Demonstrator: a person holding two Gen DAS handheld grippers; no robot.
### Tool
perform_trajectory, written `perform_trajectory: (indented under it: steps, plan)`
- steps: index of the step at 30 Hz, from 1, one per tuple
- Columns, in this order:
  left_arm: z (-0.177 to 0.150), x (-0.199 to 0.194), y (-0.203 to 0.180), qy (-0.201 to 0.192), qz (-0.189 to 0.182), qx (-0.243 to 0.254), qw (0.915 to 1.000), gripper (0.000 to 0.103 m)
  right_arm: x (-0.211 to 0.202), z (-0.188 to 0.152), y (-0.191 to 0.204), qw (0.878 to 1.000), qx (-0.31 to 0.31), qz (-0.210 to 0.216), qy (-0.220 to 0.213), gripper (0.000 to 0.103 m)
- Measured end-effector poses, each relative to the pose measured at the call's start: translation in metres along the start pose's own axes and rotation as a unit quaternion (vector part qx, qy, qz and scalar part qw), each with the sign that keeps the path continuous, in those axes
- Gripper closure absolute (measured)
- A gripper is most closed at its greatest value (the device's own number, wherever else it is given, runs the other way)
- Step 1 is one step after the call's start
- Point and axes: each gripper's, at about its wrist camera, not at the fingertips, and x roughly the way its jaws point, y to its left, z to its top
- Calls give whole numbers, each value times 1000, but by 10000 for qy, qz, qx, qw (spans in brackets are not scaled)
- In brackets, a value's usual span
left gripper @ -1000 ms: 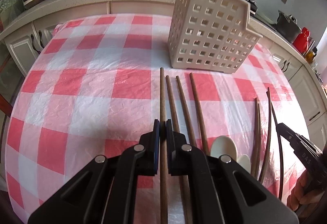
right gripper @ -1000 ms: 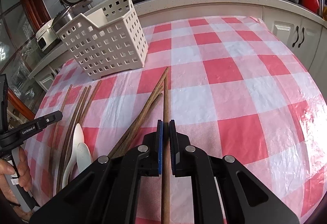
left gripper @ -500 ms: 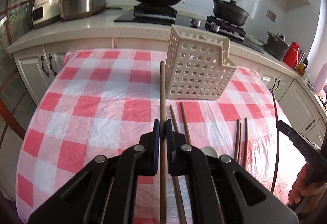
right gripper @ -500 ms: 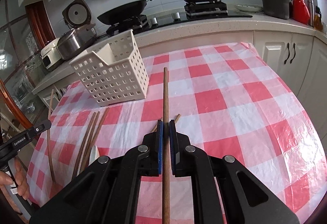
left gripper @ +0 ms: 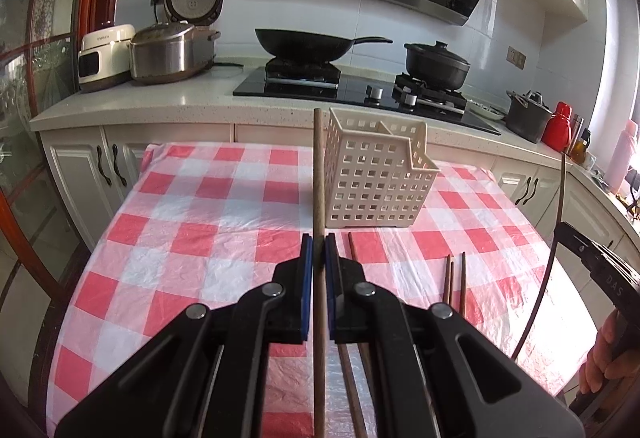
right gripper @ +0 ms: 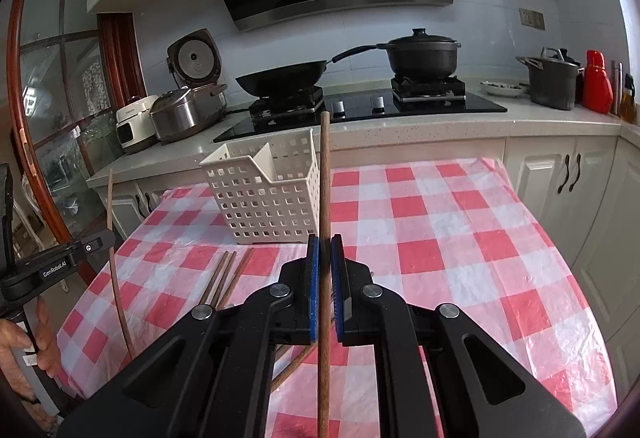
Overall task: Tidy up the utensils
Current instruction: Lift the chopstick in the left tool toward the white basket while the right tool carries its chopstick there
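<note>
Each tool is clamped on one wooden chopstick — left tool [left gripper: 319, 252] on its chopstick [left gripper: 319, 174], right tool [right gripper: 325, 258] on another [right gripper: 325, 174]; both angle toward the far white basket [left gripper: 376, 178], probably for dropping in.

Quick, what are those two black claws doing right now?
Left gripper: shut on a long brown wooden chopstick.
Right gripper: shut on another brown wooden chopstick.
</note>
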Motion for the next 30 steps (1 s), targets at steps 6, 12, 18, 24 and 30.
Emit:
perform_trajectory:
  steps: [6, 12, 18, 24, 30]
  plan:
    - [-1, -28, -6, -306, 40, 199, 9993, 97, -19, 4, 5, 9998, -120, 15, -170, 94]
    - [-1, -44, -7, -440, 25, 242, 9987, 97, -30, 4, 10, 9994, -223, 22, -274, 94]
    - [-2, -49, -12, -593, 85, 384, 9975, 97, -33, 4, 13, 9991, -288, 28, -306, 95]
    - [-1, -45, -16, -694, 85, 449, 9965, 97, -30, 7, 18, 9987, -395, 57, -320, 95]
    - [12, -36, -25, -797, 9, 571, 9952, 97, -15, 21, 31, 9968, -696, 77, -379, 95]
